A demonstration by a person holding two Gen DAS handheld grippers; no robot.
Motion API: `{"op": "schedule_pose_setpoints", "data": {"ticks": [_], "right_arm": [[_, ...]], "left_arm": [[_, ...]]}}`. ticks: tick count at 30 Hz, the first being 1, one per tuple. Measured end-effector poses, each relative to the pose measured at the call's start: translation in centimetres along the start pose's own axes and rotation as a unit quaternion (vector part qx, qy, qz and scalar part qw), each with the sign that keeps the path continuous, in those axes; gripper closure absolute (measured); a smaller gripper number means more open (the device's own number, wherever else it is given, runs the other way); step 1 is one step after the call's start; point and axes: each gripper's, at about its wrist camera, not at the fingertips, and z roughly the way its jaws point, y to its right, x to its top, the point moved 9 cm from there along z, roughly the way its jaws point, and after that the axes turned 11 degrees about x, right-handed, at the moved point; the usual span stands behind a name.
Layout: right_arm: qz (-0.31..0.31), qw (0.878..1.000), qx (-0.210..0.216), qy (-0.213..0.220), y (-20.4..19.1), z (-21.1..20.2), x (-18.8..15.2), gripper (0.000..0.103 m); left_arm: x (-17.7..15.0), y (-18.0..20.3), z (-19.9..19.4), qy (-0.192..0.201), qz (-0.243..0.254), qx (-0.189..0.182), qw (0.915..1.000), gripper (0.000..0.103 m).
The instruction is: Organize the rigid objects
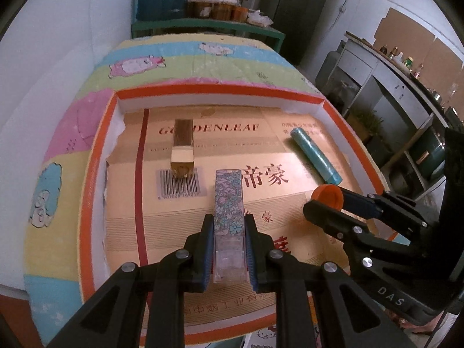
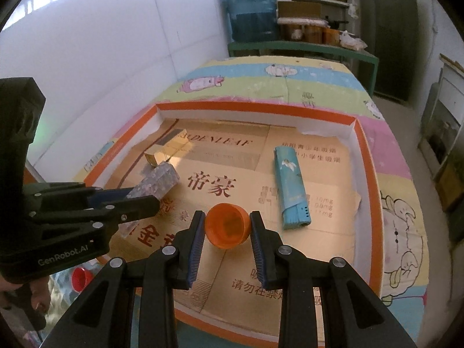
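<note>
**A:** Over the near half of the orange-rimmed tray [image 1: 203, 91], which hand is closer to setting something down?

**B:** Both hang over it side by side. The left tool [image 1: 229, 249] is clamped on the floral lighter [image 1: 228, 200], pads pressing its two long sides at the clear end. The right tool [image 2: 227, 233] is closed on the orange bottle cap [image 2: 227, 224], one pad on each side of its rim.

**A:** Which way does the floral lighter run?

**B:** Its long axis lies straight along the left tool's fingers, pointing away toward the tray's far wall, the patterned end forward and tilted downward at the cardboard liner [image 1: 290, 203]. I judge it would land lengthwise, near edge to far edge.

**A:** And what lies ahead of it?

**B:** The gold-and-brown lighter [image 1: 182, 150] lies on the liner ahead and a little toward the tray's left wall, its long axis also running near-to-far, roughly parallel. The two are apart, not touching.

**A:** The cap?

**B:** Its hollow side faces the right wrist camera, so it is held on edge, not flat. It has no long axis to speak of. Beyond it, toward the tray's right wall, the light-blue lighter [image 2: 291, 185] lies flat, long axis near-to-far with a slight slant, metal end toward the near edge.

**A:** So what does the placement turn on?

**B:** In my judgement, keeping the floral lighter parallel to the gold one with a gap between, and the cap clear of the blue one.
</note>
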Motion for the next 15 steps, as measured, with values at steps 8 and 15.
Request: {"op": "schedule_pose_setpoints", "data": {"ticks": [8,15], "right_arm": [[-0.001,1.0,-0.004,-0.013,0.3,0.7,-0.5,0.071],[-0.008,1.0,-0.009,-0.014,0.2,0.8,-0.6,0.071]], "left_arm": [[0.4,-0.2,0.0,0.001,-0.005,-0.004,1.0,0.078],[0.3,-0.6,-1.1,0.015,-0.006,0.004,0.9999,0.075]]}}
